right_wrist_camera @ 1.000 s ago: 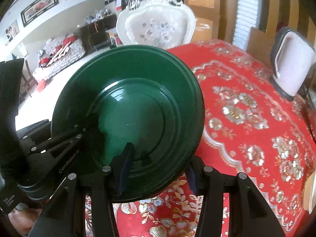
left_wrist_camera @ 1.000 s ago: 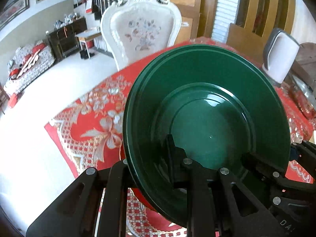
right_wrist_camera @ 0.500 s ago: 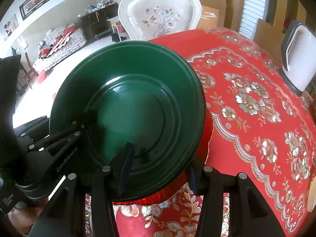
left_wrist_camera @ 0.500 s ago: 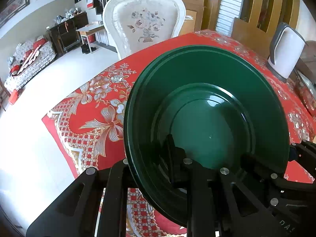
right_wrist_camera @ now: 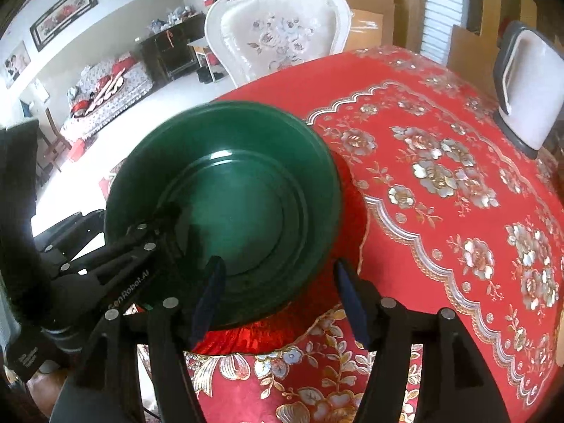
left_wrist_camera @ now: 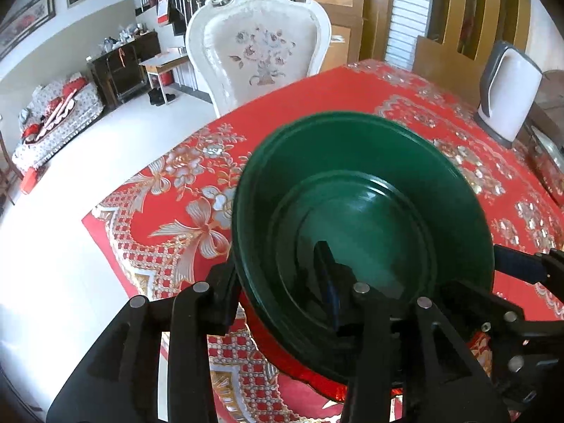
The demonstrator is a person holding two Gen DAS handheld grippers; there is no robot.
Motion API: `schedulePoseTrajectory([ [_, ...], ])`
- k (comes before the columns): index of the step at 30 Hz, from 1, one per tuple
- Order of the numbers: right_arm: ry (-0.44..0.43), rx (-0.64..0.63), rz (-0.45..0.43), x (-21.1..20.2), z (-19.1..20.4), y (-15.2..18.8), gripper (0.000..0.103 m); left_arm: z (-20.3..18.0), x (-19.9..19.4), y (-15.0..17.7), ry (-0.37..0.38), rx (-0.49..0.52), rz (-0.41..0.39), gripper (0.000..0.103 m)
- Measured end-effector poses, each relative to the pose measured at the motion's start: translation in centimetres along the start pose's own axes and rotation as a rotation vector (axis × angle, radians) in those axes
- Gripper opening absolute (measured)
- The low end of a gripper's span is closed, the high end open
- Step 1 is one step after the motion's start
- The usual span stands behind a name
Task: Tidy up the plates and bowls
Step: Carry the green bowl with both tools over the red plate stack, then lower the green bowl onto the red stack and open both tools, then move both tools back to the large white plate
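Observation:
A dark green deep plate (left_wrist_camera: 363, 218) fills the left wrist view. My left gripper (left_wrist_camera: 278, 282) is shut on its near rim, one finger inside the plate and one under it. In the right wrist view the same green plate (right_wrist_camera: 225, 204) sits low over the red tablecloth (right_wrist_camera: 440, 183). My right gripper (right_wrist_camera: 278, 292) is open, its blue-padded fingers astride the plate's near rim without pinching it. The left gripper shows there at the plate's left edge (right_wrist_camera: 148, 243).
A white ornate chair (left_wrist_camera: 257, 56) stands at the table's far side. A white and grey electric kettle (left_wrist_camera: 507, 98) stands at the far right of the table, also in the right wrist view (right_wrist_camera: 528, 91). The table edge and floor (left_wrist_camera: 53, 246) lie to the left.
The plate has come down toward the tablecloth. My right gripper has opened off the rim. The left gripper keeps its hold.

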State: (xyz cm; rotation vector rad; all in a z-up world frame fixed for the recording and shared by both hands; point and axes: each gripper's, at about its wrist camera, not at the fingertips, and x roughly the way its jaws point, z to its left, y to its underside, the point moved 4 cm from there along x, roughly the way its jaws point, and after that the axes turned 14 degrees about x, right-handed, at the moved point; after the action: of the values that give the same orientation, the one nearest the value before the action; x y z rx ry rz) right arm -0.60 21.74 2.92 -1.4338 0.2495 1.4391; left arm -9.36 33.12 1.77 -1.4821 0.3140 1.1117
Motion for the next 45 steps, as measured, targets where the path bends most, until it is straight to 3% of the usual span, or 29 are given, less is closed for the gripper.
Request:
schedulePoseTrajectory([
  [12,-0.031,0.073,-0.062,-2.5,-2.1,-0.2,0.064,1.3,-3.0,-0.6,-0.067,-0.016,-0.089,0.039],
  [18,-0.034,0.129,-0.081,-3.6,-4.2,0.1,0.065,0.0,-4.7,-1.5,-0.042,0.014,-0.131,0.039],
  [26,-0.005,0.218,-0.134,-6.8,-8.6,1.5,0.067,-6.3,-7.0,-3.2,0.060,0.123,-0.198,0.039],
  [33,0.053,0.340,-0.180,-9.9,-14.2,3.6,0.068,-14.7,-8.1,-4.3,0.179,0.250,-0.222,0.039],
  [45,0.131,0.516,-0.255,-16.0,-23.1,8.7,0.068,-27.3,-10.8,-3.6,0.348,0.423,-0.243,0.039],
])
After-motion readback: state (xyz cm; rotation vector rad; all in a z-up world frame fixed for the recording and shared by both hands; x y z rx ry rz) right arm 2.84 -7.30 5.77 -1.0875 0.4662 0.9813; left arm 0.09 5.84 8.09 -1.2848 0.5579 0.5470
